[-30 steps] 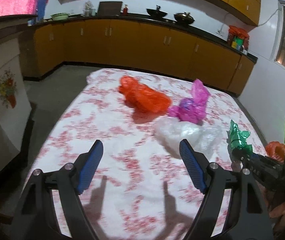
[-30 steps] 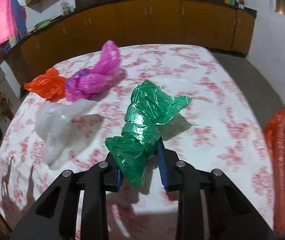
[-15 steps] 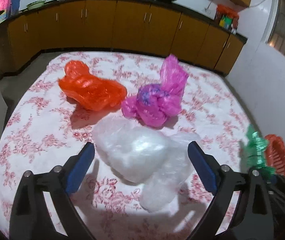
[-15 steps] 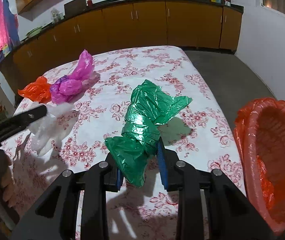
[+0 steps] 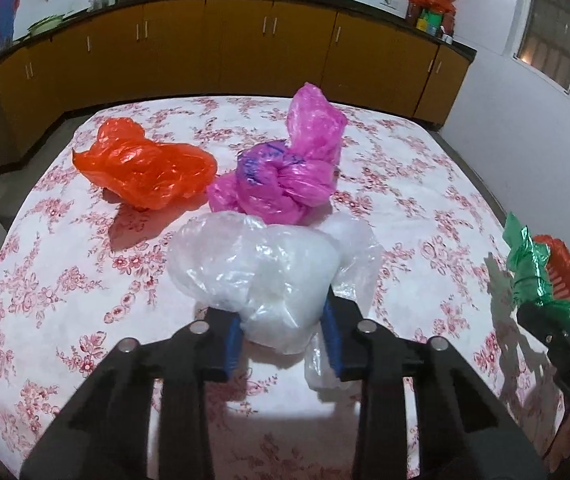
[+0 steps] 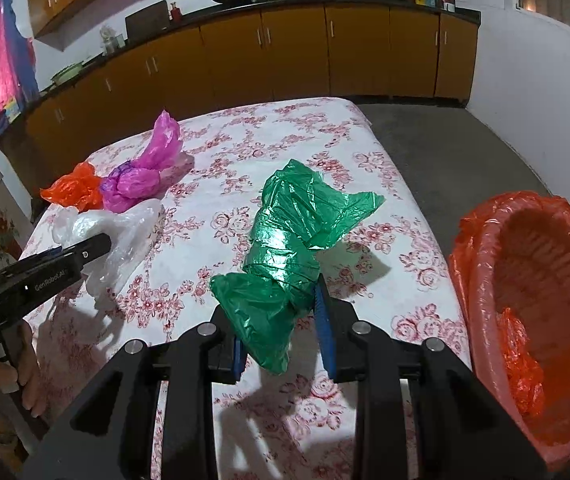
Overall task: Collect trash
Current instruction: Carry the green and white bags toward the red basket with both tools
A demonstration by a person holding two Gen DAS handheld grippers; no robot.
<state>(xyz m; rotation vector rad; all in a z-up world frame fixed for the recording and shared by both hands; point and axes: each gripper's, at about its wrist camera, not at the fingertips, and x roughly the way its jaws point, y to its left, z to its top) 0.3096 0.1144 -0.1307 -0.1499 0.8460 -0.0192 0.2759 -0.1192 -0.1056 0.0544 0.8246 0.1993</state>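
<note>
left hand-held gripper [image 5: 283,338] clamps clear bag [image 5: 261,268]; right hand-held gripper [image 6: 281,338] clamps green bag [image 6: 285,240]

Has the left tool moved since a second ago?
Yes. The left tool has gone forward over the flowered table and shut on the clear bag, which earlier lay well ahead of its open fingers.

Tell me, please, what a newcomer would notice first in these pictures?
Probably the bright plastic bags on the flowered tablecloth: an orange bag and a pink bag lie side by side. The left gripper clamps a clear bag; the right gripper holds a green bag beside an orange-lined bin.
</note>
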